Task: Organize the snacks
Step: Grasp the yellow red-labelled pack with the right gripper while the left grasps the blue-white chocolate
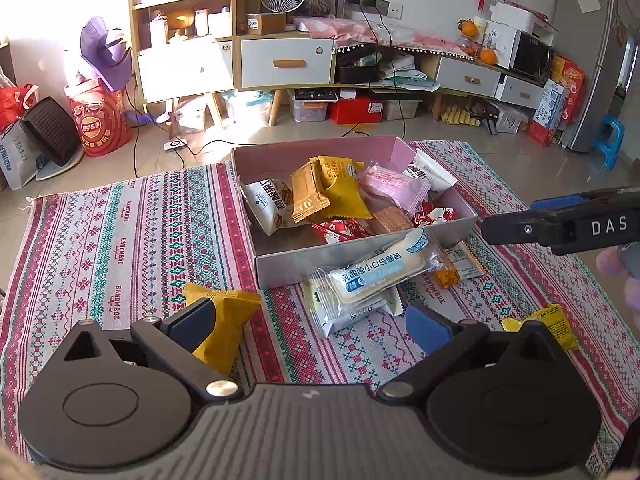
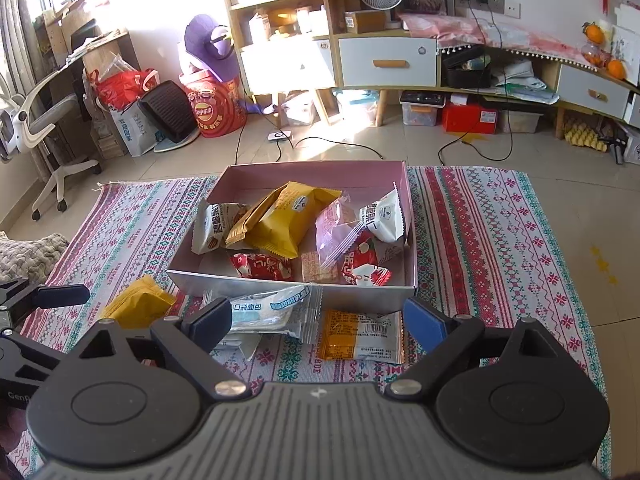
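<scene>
A pink-lined cardboard box [image 1: 280, 268] [image 2: 208, 286] on the patterned cloth holds several snack packets. In front of it lie a clear-wrapped bread packet [image 1: 376, 276] [image 2: 276, 310], a white packet under it [image 1: 344, 314], an orange-and-white packet [image 2: 360, 336] [image 1: 450, 274], a yellow packet [image 1: 222, 322] [image 2: 138, 306] and another yellow packet [image 1: 554, 322]. My left gripper [image 1: 312, 324] is open and empty, low over the cloth before the bread packet. My right gripper [image 2: 318, 324] is open and empty above the bread and orange packets; it shows at the right edge in the left wrist view [image 1: 516, 222].
The striped cloth [image 1: 120, 240] [image 2: 500, 240] covers the work surface. Behind are tiled floor, cables, shelves and cabinets, a red bucket [image 1: 102, 120], an office chair [image 2: 44, 128]. A plush toy [image 1: 624, 272] sits at the right edge.
</scene>
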